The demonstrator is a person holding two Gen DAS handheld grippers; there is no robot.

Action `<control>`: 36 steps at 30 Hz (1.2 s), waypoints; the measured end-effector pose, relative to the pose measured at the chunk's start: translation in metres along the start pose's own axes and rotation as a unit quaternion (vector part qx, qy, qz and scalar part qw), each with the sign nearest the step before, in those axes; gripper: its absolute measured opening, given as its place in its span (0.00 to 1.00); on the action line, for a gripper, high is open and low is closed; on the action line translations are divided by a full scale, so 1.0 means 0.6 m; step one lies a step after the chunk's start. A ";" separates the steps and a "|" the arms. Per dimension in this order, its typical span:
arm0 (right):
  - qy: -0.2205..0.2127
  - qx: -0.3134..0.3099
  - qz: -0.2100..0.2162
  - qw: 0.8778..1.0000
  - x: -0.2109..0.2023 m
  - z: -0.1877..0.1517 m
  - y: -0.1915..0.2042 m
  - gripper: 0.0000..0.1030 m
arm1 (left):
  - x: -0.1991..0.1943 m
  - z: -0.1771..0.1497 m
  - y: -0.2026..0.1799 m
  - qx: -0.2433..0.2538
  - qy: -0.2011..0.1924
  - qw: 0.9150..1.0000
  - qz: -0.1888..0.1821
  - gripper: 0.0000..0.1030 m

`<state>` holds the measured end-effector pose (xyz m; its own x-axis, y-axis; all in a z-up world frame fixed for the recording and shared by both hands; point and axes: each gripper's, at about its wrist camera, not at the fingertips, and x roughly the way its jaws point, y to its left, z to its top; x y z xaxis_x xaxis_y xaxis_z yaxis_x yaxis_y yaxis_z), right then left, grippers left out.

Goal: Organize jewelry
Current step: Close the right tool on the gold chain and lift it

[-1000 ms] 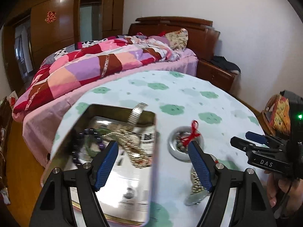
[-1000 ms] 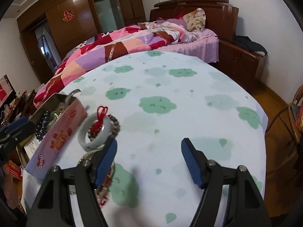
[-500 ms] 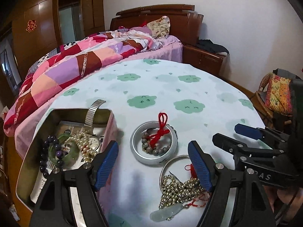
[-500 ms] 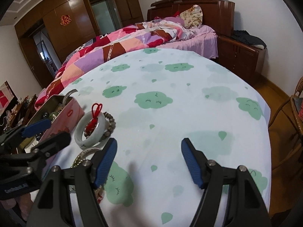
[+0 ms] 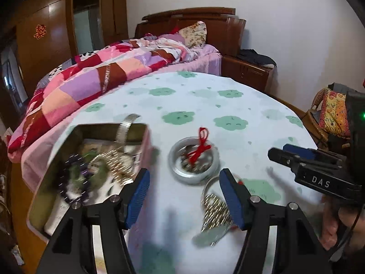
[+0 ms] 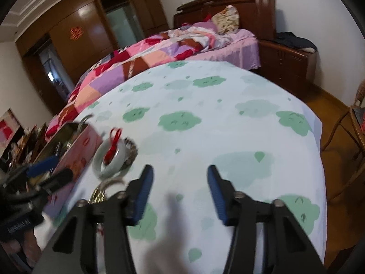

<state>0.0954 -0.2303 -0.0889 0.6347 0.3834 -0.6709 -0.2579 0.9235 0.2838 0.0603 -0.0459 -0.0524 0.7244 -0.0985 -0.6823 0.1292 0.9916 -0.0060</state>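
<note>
Left wrist view shows the left tongs (image 5: 183,194) spread wide with nothing between their blue pads, hovering over the round bench covered in a pale cloth printed with green clouds (image 5: 228,105). Beyond the tips lies a pale grey-white jade bangle tied with a red cord knot (image 5: 194,161), flat on the cloth, with a strand of brown beads (image 5: 189,162) coiled inside its ring. Nearer the right pad sits a thin silver bangle (image 5: 206,188) touching a heap of gold-coloured beads with a pale green pendant (image 5: 212,219) — blurred, so finer detail is lost. To the left, an open rectangular metal tin with pink sides (image 5: 57,159) holds a dark purple bead bracelet (image 5: 68,180), a gold bead strand and a silver stretch watch band (image 5: 125,127) leaning over its far rim.

Right wrist view shows the right tongs (image 6: 180,196) also parted wide and empty above bare cloth, well to the right of the jade bangle (image 6: 109,159) and the tin (image 6: 75,146). A bed with a patchwork quilt (image 6: 159,54) stands behind the bench.
</note>
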 end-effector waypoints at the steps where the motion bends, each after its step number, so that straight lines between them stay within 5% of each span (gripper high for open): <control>1: 0.009 -0.009 0.008 1.000 -0.002 -0.004 0.007 0.47 | -0.008 -0.003 0.007 -0.007 -0.002 1.000 -0.001 0.62; 9: 0.027 -0.091 0.055 0.994 -0.029 -0.033 0.088 0.45 | -0.041 -0.028 0.046 -0.050 -0.011 0.999 0.013 0.62; 14: 0.049 -0.129 0.041 0.990 -0.005 -0.059 0.118 0.44 | -0.045 -0.039 0.046 -0.049 -0.014 0.999 0.018 0.62; 18: 0.069 -0.129 0.038 0.989 0.013 -0.069 0.116 0.08 | -0.040 -0.045 0.048 -0.052 -0.007 0.999 0.014 0.62; 27: -0.001 -0.099 0.036 0.994 -0.039 -0.034 0.092 0.04 | -0.046 -0.046 0.031 -0.035 -0.016 0.999 0.005 0.62; 35: 0.006 -0.093 0.034 0.995 -0.038 -0.019 0.079 0.05 | -0.046 -0.047 0.027 -0.033 -0.016 0.999 0.003 0.62; 36: 0.009 -0.095 0.035 0.995 -0.035 -0.022 0.083 0.11 | -0.047 -0.047 0.027 -0.033 -0.017 0.999 0.003 0.62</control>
<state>0.0597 -0.1919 -0.0699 0.5978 0.4451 -0.6667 -0.4354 0.8786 0.1963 0.0232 -0.0246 -0.0538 0.7478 -0.0937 -0.6573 0.0804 0.9955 -0.0504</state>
